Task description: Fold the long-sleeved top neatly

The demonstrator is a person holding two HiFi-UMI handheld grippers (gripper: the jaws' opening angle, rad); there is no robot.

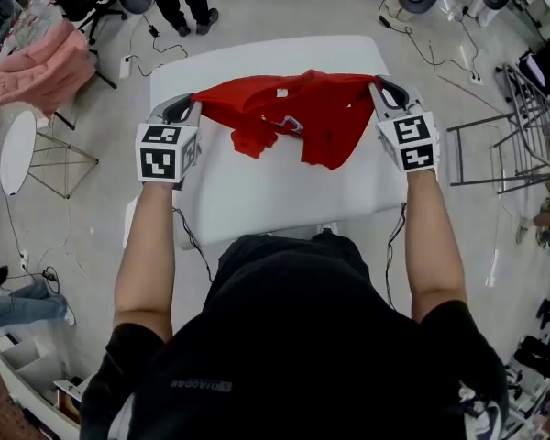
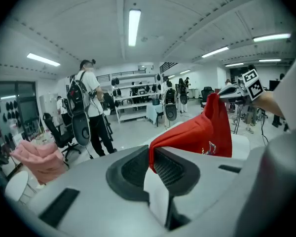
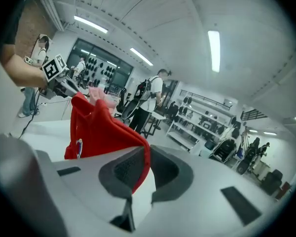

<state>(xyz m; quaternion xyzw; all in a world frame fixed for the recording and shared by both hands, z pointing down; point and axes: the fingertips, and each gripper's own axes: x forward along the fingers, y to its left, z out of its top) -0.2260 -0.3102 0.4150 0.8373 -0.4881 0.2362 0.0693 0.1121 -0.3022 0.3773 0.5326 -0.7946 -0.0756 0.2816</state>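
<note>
Step in hand (judgement): spread-out before the first fold. The long-sleeved top (image 1: 304, 110) was held up by two points of its upper edge and stretched between the grippers, over the far half of the white table (image 1: 284, 200). No fold made yet.

- Left gripper (image 1: 180, 108): jaws nearly together, pinching a thin edge of red cloth between the ribbed pads
- Right gripper (image 1: 389, 91): same, jaws closed onto a fold of the red cloth at the other end
- Top: upper edge fairly taut; a small white label (image 1: 281, 92) showed near its middle, so the grip points were probably the shoulders. Lower part hung bunched and uneven, longer on the right. Could not tell whether the hem touched the table

Pose: both forearms reached forward, roughly parallel, well apart, one at each side of the table. Marker cubes faced up. Both grippers pointed forward and slightly down.

Next move (judgement): keep both pinches, hold the tension, lower the top onto the table so that body and sleeves land flat; the bunched part will need smoothing
</note>
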